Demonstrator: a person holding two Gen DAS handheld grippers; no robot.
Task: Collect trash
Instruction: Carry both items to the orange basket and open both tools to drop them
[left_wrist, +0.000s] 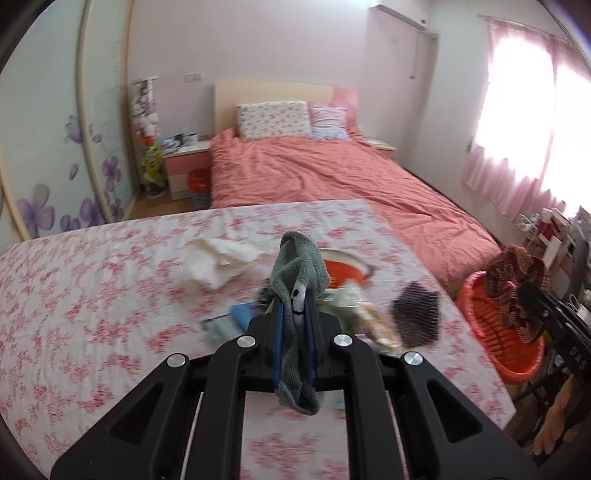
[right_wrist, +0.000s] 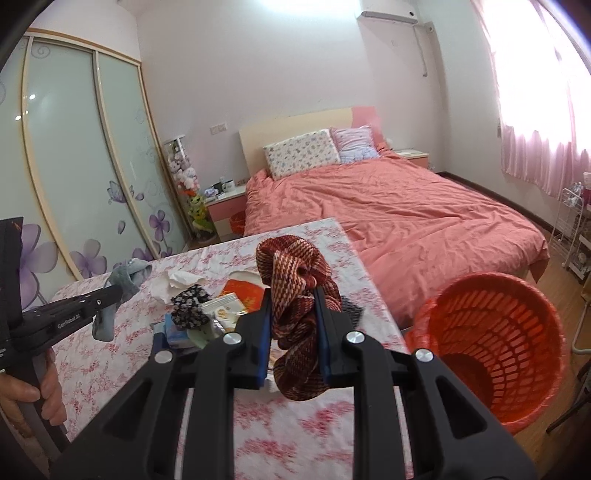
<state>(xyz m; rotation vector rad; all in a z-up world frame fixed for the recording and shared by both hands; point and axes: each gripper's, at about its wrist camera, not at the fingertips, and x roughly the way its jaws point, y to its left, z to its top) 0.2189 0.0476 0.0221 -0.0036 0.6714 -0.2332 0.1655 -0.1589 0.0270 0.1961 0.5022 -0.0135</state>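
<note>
Because both loads were limp cloth, each was pinched mid-length so its ends hung free: the left gripper (left_wrist: 295, 306) had its fingers clamped on a grey knitted sock (left_wrist: 299, 273), the right gripper (right_wrist: 293, 314) on a red-and-cream woven cloth (right_wrist: 295, 291). Both hung above the pink floral-covered bench (right_wrist: 295, 435). An orange slatted plastic basket (right_wrist: 495, 332) stood on the floor just off the bench's right edge, mouth unobstructed; crumpled white tissue (left_wrist: 221, 262) and wrappers lay bench-centre.
</note>
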